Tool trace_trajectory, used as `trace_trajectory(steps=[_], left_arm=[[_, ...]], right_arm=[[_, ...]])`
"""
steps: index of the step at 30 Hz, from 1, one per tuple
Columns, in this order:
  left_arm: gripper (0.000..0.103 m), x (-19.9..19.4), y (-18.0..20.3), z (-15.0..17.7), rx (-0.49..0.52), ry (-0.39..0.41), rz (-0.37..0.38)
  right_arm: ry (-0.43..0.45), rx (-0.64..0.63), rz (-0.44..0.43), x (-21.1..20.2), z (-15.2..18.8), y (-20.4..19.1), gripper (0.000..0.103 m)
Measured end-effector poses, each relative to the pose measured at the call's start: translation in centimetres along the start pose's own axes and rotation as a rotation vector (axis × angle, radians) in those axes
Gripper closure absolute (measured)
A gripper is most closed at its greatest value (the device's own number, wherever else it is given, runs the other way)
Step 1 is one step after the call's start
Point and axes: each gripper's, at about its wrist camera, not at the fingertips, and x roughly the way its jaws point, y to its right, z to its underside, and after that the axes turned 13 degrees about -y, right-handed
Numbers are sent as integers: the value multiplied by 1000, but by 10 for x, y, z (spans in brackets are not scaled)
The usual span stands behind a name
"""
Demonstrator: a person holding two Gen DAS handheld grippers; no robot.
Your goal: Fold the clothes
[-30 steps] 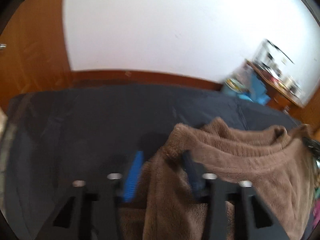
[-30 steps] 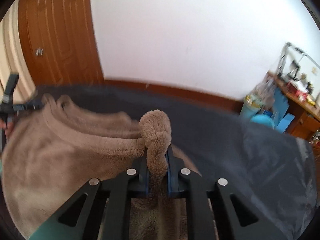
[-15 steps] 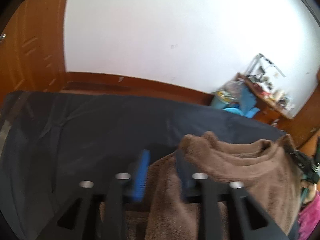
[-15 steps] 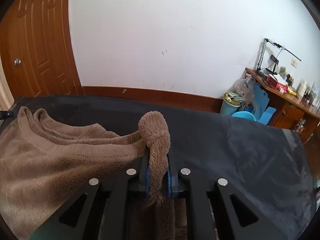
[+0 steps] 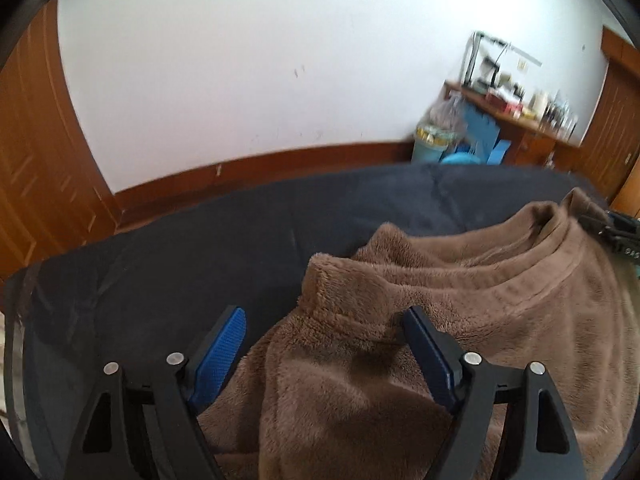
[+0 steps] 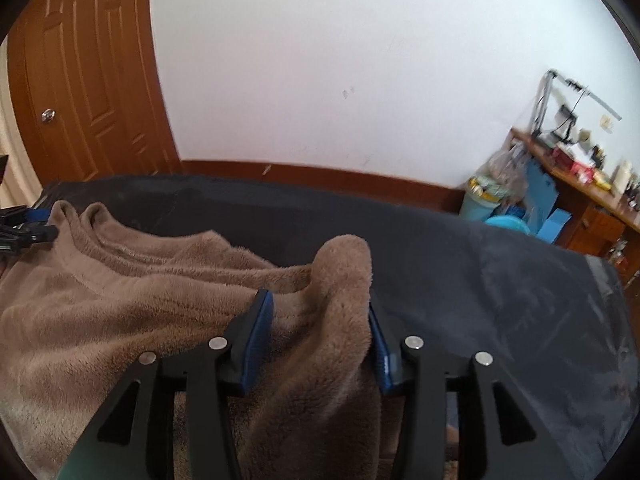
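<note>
Brown fleece garment (image 5: 460, 320) is spread over the dark cloth (image 5: 200, 264), its lower part cut off. A fold is straddled, unpinched, by the closing left gripper (image 5: 324, 340) and the opening right gripper (image 6: 320, 320).

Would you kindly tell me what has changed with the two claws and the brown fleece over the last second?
The right claw, which had pinched a fold of the brown fleece garment, has let go; its jaws are opening with the fold standing loose between them. The left claw, already loose, is now closing a little, with the fleece edge between its pads unpinched. The garment remains on the dark cover.
</note>
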Motion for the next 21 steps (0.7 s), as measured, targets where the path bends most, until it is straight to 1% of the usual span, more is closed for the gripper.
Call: trace_trajectory(steps=[1, 2, 3, 4, 5, 7, 9, 12, 13, 15, 17, 18, 21], left_arm=[[63, -3, -2, 0, -18, 8, 12], [71, -7, -4, 1, -39, 20, 26], [83, -11, -6, 2, -59, 33, 40], [84, -14, -8, 2, -80, 45, 54], [86, -22, -9, 5, -95, 80, 64], [86, -37, -10, 8, -122, 145, 67], [86, -44, -9, 6, -142, 183, 61], [86, -46, -5, -4, -153, 214, 2], [86, -41, -3, -11, -162, 206, -17], [86, -25, -3, -21, -191, 169, -39], [86, -4, -2, -28, -208, 106, -68], [85, 5, -1, -30, -211, 75, -83], [81, 17, 5, -26, -185, 45, -141]], right_arm=[[-5, 0, -10, 1, 0, 2, 62], [-5, 3, -18, 1, 0, 4, 92], [5, 13, -21, -2, 1, 6, 94], [18, 21, -23, -5, 2, 7, 94], [43, 24, -24, -11, 4, 6, 94], [105, 27, -8, -25, 4, 4, 94], [156, 26, 20, -36, 0, 1, 94], [218, 11, 92, -45, -8, -9, 94], [227, 9, 112, -45, -10, -13, 94], [200, -4, 141, -35, -15, -20, 94], [154, -21, 172, -21, -20, -26, 94], [114, -29, 183, -10, -23, -27, 94], [-1, -43, 188, 21, -21, -27, 94]])
